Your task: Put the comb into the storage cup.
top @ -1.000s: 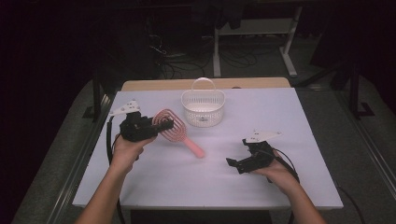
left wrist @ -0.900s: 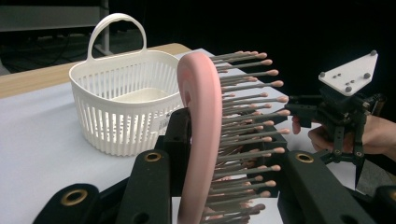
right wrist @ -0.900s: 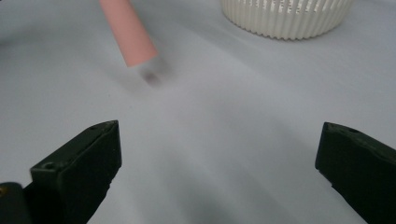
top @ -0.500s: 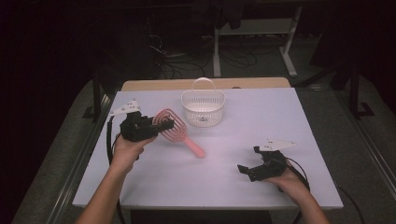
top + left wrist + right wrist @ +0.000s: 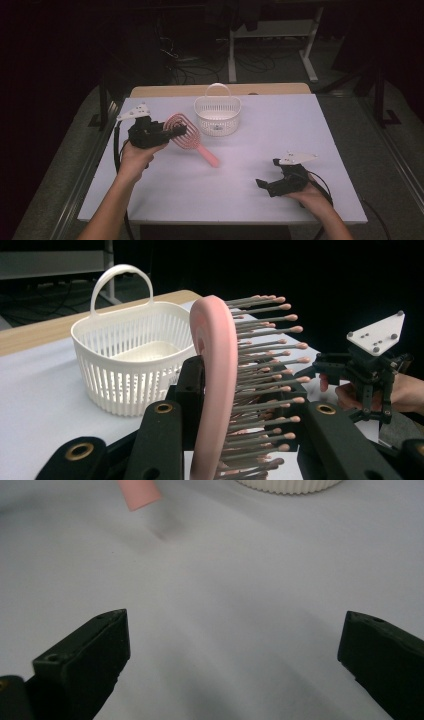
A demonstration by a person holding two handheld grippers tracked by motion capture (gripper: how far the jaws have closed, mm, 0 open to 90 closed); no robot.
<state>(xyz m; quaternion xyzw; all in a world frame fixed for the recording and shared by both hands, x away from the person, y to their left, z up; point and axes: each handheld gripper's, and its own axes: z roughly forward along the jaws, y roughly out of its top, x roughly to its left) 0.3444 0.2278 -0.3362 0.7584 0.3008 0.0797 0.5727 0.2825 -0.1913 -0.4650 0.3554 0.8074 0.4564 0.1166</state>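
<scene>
A pink hairbrush [image 5: 187,137] is held by its round head above the table's left half, handle pointing down-right. My left gripper [image 5: 172,131] is shut on the brush head; in the left gripper view the pink rim [image 5: 212,390] and bristles sit between the black jaws. A white slotted basket [image 5: 218,116] with a loop handle stands just behind, also seen in the left gripper view [image 5: 127,360]. My right gripper [image 5: 264,185] rests low near the front right, open with nothing between its jaws [image 5: 232,665]. The brush handle tip [image 5: 140,492] appears at the top of the right gripper view.
The white table [image 5: 280,130] has bare surface in its middle and right. A wooden strip [image 5: 165,91] runs along the far edge. Beyond it stand a table frame [image 5: 272,37] and floor cables [image 5: 185,60] in the dark.
My right gripper has drawn back toward the front right edge of the table. The left gripper and the brush have stayed in place.
</scene>
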